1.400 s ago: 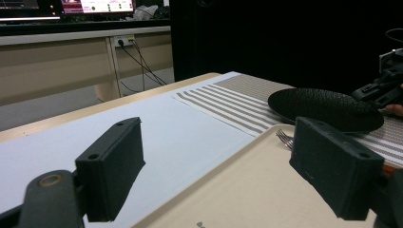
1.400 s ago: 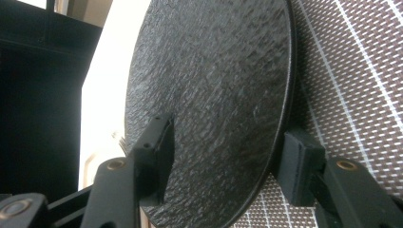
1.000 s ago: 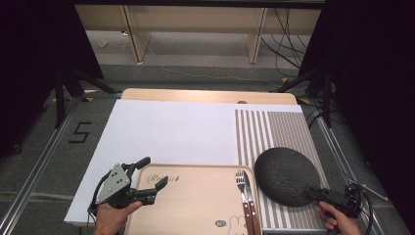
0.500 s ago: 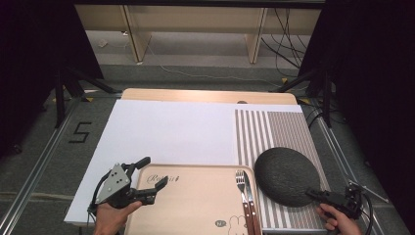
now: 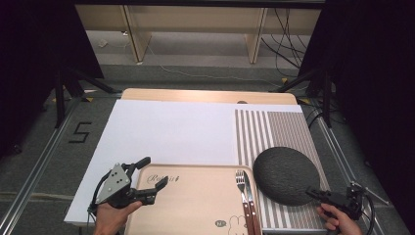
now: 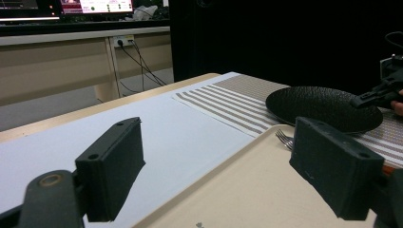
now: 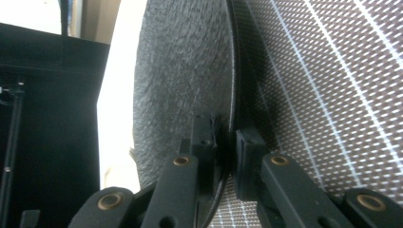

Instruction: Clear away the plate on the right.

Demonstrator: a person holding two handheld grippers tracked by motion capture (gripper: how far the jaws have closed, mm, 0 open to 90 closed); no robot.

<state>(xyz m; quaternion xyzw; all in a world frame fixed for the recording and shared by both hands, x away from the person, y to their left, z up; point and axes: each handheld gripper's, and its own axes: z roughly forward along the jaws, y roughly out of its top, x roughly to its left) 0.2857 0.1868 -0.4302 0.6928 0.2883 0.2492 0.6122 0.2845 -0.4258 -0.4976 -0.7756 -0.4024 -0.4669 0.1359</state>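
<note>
Closing on the near right rim of the black plate (image 5: pixel 286 175), the right gripper (image 5: pixel 313 193) has just narrowed its jaws to a pinch, so lifting the plate off the striped mat's (image 5: pixel 274 129) near end looks next. Over the tray's (image 5: pixel 195 200) far left corner, the left gripper (image 5: pixel 151 176) hangs wide and empty.

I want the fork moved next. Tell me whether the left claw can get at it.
Probably yes. The left claw stands open at the tray's left end, and the bare tray lies between it and the fork at the right edge, beside the knife.
</note>
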